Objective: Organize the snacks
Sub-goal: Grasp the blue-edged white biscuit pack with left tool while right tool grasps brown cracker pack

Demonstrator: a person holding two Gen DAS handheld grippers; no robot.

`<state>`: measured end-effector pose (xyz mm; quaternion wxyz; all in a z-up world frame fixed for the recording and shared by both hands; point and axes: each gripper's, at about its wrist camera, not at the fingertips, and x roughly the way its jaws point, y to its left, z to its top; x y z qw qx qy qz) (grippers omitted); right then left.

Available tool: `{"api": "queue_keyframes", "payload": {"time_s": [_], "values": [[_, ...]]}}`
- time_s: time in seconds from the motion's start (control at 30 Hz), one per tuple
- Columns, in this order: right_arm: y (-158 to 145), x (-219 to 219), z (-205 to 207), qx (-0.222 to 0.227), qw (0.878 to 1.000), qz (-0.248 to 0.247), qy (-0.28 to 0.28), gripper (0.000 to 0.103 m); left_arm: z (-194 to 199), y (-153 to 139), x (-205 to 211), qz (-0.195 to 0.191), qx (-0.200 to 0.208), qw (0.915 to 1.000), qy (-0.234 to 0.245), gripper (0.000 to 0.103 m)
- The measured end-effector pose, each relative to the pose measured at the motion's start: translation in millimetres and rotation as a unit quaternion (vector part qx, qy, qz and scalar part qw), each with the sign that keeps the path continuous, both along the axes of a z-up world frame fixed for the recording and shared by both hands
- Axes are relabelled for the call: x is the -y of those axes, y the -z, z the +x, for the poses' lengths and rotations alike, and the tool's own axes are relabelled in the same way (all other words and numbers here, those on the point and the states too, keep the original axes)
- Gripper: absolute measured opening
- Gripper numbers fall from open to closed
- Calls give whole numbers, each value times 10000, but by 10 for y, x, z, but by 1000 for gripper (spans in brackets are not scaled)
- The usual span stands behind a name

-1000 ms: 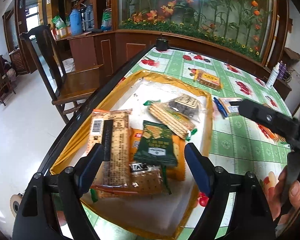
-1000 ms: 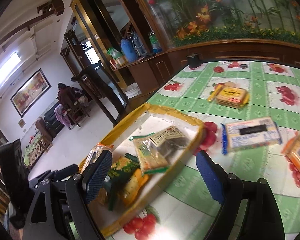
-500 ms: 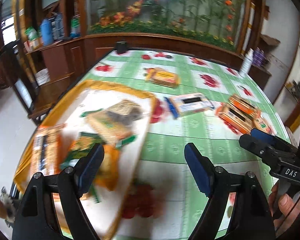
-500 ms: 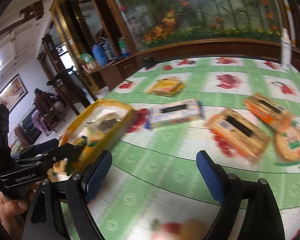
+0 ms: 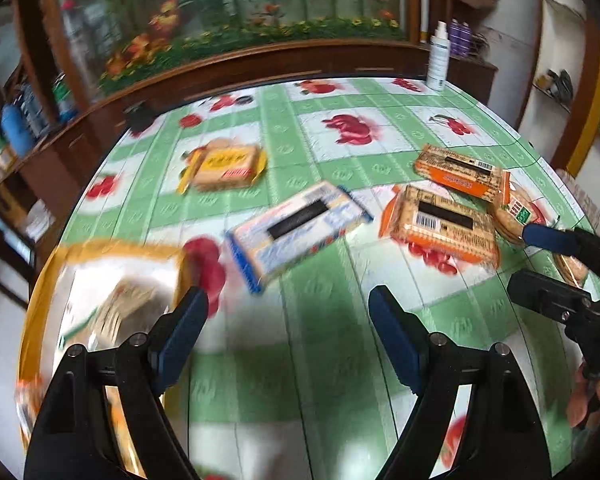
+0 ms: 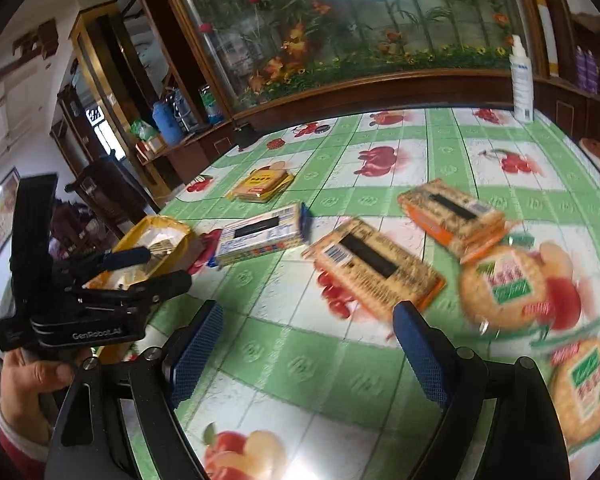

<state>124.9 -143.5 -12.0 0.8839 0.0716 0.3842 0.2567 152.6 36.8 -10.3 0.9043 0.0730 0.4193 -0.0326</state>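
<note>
**Blue-padded grippers over loose snack packs**

Green-and-white fruit-print tablecloth [image 6: 340, 364] covers the table. Yellow tray [image 6: 176, 226] sits at the table's left edge w/ several packs inside; contents blurred.

Left gripper [image 5: 288, 334]: jaws spread, nothing between the pads. It hangs over bare cloth just right of the tray's near corner. Blue-and-white pack [image 5: 296, 232] lies just ahead of it, tilted, near the tray but apart from it. Yellow pack [image 5: 224, 166] lies farther back, well apart.

Right gripper [image 6: 306, 354]: jaws spread, nothing held. Orange cracker pack [image 6: 374, 268], barcode side up, lies just ahead, between the finger lines but not touching the pads. 2nd orange pack [image 6: 452, 214] lies behind it to the right. Two round cracker packs [image 6: 504, 286] lie right of the right finger, the nearer one at frame edge.

White spray bottle [image 6: 521, 80] stands at the table's far edge. Hand [image 6: 24, 384] grips the left gripper's handle, seen in the right wrist view.
</note>
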Motion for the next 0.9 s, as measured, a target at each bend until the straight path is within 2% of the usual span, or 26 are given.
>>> {"api": "queue_keyframes", "payload": {"time_s": [0.2, 0.37, 0.57, 0.77, 0.9], "values": [[41, -136, 297, 73, 9985, -525, -142, 89, 345, 98, 128, 264, -149, 9990, 341, 83], [180, -228, 506, -77, 9964, -782, -329, 89, 587, 232, 205, 785, -285, 9938, 737, 83], [306, -313, 693, -118, 9923, -1144, -463, 89, 864, 353, 167, 912, -562, 9895, 973, 83], [402, -375, 845, -190, 9894, -1311, -588, 89, 1013, 451, 145, 746, -816, 9880, 1081, 83], [500, -435, 888, -211, 9841, -1652, -624, 89, 1091, 460, 92, 466, -963, 9891, 1007, 83]]}}
